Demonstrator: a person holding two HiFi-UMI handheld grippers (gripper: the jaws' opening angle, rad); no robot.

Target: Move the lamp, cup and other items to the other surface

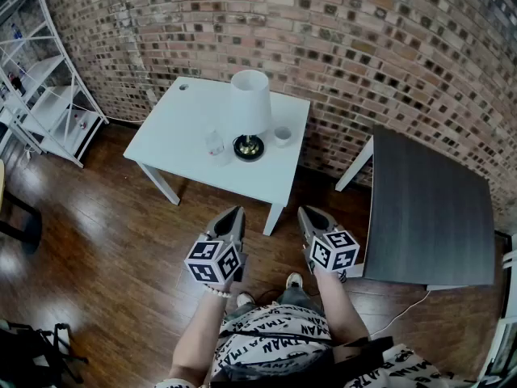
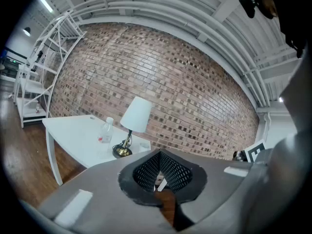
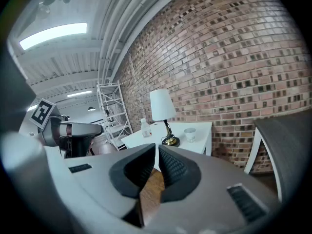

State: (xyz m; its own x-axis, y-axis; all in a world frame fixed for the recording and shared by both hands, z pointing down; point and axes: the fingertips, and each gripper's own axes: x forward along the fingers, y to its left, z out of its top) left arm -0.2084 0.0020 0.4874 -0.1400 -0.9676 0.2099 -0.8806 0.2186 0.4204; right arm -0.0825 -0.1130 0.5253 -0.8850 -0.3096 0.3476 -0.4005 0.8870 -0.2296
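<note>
A red brick wall (image 1: 363, 39) backs a white square table (image 1: 174, 128). In the head view, toward its right edge, stand a white-shaded, brass-footed lamp (image 1: 250, 107), a clear plastic bottle (image 1: 214, 144) and a small white cup (image 1: 282, 136), well apart from the dark grey table (image 1: 428, 208). The left gripper view shows the left gripper (image 1: 236, 211) clenched on nothing. The right gripper view shows the right gripper (image 1: 306, 211) likewise. The lamp is probably top-heavy and its shade crushable, so grip the thin stem.

Shirt (image 1: 273, 336) w/ "ATMAN" print

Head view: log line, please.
lamp, cup, bottle: on white table | dark table: right of it | left gripper: shut, empty | right gripper: shut, empty | task: not started
</note>
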